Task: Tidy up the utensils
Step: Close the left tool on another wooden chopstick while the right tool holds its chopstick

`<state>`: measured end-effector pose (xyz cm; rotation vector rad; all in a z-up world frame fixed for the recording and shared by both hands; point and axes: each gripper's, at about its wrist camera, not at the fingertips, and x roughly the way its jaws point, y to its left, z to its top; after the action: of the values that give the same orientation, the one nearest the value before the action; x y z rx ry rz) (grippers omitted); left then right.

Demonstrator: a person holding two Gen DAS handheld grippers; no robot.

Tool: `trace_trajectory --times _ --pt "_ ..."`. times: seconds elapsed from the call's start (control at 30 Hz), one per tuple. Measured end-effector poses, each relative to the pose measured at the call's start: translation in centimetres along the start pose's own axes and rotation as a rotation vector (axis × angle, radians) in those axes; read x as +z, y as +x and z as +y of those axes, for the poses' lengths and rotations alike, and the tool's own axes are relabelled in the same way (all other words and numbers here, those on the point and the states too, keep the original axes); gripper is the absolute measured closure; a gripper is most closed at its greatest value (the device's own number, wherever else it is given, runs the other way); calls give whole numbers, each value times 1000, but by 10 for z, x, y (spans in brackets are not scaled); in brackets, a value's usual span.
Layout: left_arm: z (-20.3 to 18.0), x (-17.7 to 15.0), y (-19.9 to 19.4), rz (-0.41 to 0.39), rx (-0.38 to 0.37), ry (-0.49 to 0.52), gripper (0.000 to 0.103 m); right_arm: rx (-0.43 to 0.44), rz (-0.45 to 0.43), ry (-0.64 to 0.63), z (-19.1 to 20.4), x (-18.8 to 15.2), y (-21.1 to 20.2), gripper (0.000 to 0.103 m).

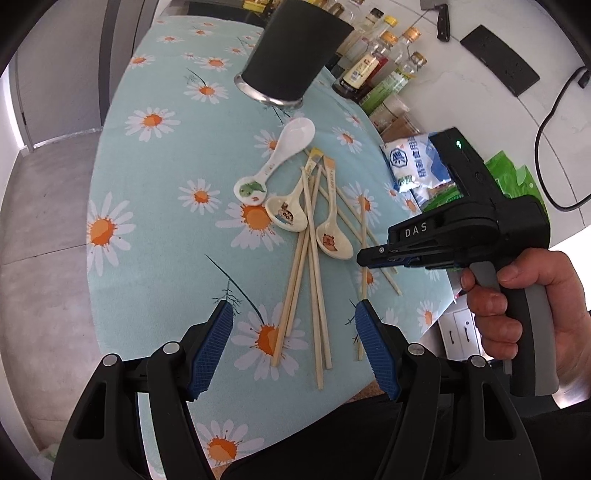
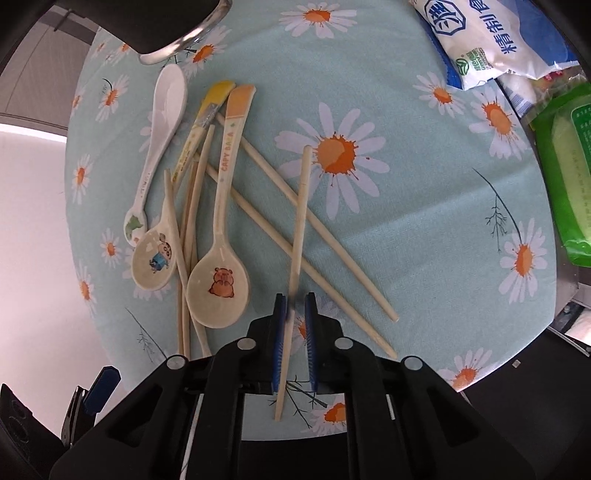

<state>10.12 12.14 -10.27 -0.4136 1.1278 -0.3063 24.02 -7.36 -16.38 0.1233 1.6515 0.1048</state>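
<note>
Our right gripper (image 2: 295,306) points straight down at the daisy tablecloth (image 2: 424,192), jaws narrowed around one chopstick (image 2: 300,236). The stick runs up between the blue pads (image 2: 280,332), but a sliver of cloth shows beside it, so we cannot tell if the pads actually press it. Just left of the jaws sits the capybara spoon (image 2: 218,291), then the cartoon-boy spoon (image 2: 154,260) and the white spoon (image 2: 162,122). More chopsticks (image 2: 192,206) are tangled under those handles; two long ones (image 2: 317,236) cross beneath the framed stick toward the right. Right of the jaws the cloth is bare and roomy out to the table edge, with a salt bag (image 2: 480,44) and green packet (image 2: 565,173) at the far right rim.

Our left gripper (image 1: 293,321) hangs tilted down with jaws wide, nothing between them, chopstick ends (image 1: 314,325) on the cloth below the gap. The near table edge lies just behind its fingers.

Only the left wrist view shows the hand (image 1: 528,314) on the right tool's grey handle, the bottles (image 1: 380,62) and the knife (image 1: 441,20) on the wall. The dark holder cup (image 1: 291,55), well ahead of the pile, is cut off at the top there; in the right view only its rim shows. The right tool's fingertips are hard to read from the left view.
</note>
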Motion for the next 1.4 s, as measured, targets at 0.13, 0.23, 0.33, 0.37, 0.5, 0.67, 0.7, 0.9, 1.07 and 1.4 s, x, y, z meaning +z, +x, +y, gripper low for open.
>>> trace_trajectory --times 0.13,0.23,0.33,0.37,0.5,0.67,0.7,0.9,1.07,1.4 --pt "-6 2 4 4 16 7 37 20 -5 -28 0 3 -1 97" --pt "-11 5 11 17 49 1 37 55 -2 -52 -6 6 0 97" --pt "-17 9 19 33 89 9 37 119 16 -72 -12 9 -3 97" --pt "-20 10 22 41 101 17 37 132 10 -84 -15 9 -7 97" --pt "-23 19 27 57 131 -2 46 216 -19 -116 -25 13 -26 97" --pt "-35 29 39 100 173 9 51 303 -36 -144 -44 16 -47 97" --pt "-39 30 46 124 185 6 51 316 -41 -147 -50 17 -50 97" --pt "-58 35 70 174 250 43 62 375 -44 -161 -77 17 -67 97" --pt "-61 38 84 208 309 36 73 392 -43 -161 -92 21 -68 97" --pt "-69 48 94 225 352 30 83 413 -22 -161 -110 27 -67 97"
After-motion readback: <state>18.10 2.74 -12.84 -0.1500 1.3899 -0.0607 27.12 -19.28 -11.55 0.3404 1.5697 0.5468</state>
